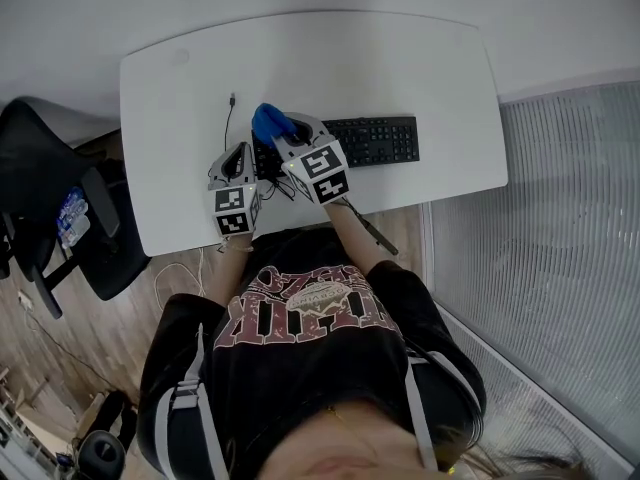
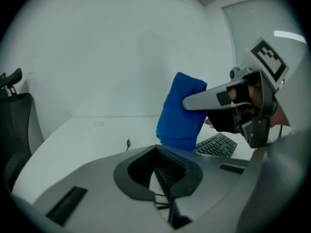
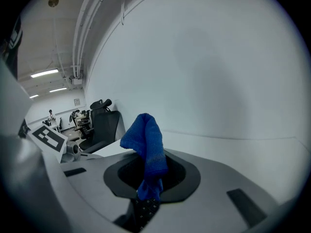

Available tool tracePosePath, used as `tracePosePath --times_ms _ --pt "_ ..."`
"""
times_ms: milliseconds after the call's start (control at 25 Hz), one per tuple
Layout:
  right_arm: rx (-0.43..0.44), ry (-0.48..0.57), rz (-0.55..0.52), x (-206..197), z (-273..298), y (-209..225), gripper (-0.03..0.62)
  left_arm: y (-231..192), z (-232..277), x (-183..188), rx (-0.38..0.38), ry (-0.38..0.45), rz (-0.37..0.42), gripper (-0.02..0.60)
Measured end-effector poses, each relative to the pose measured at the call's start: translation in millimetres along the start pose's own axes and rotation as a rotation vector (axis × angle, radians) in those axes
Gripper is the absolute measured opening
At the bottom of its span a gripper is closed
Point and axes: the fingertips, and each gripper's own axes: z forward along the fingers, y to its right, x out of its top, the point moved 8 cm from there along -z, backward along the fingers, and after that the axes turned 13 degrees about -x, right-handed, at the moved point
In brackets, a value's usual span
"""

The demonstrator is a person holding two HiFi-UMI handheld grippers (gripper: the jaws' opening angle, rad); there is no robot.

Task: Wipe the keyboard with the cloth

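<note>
The right tongs pinch a soft blue terry cloth by one fold, above the left end of the black keyboard on the white worktop. Cloth judged light, limp and grippy, so a bunched fold holds best. The left tongs are closed and empty.

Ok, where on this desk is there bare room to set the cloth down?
The desk is bare all along its far side beyond the keyboard, and at the right end past it. Left of the cable is also free. It is crowded at the keyboard's left end, where the left gripper, right gripper and cloth meet.
</note>
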Motion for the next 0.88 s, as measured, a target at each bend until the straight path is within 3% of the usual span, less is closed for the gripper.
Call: tracePosePath --times_ms 320,720,880 --pt "0.057 -0.070 -0.043 -18 26 -19 0.064 -1 16 -32 -0.018 -0.109 -0.038 0.034" --pt "0.110 -0.143 -0.087 -41 53 -19 0.064 4 26 -43 -0.001 -0.149 -0.084 0.034" --pt "0.102 -0.185 -0.165 -48 55 -17 0.064 3 27 -47 0.024 -0.158 -0.107 0.034"
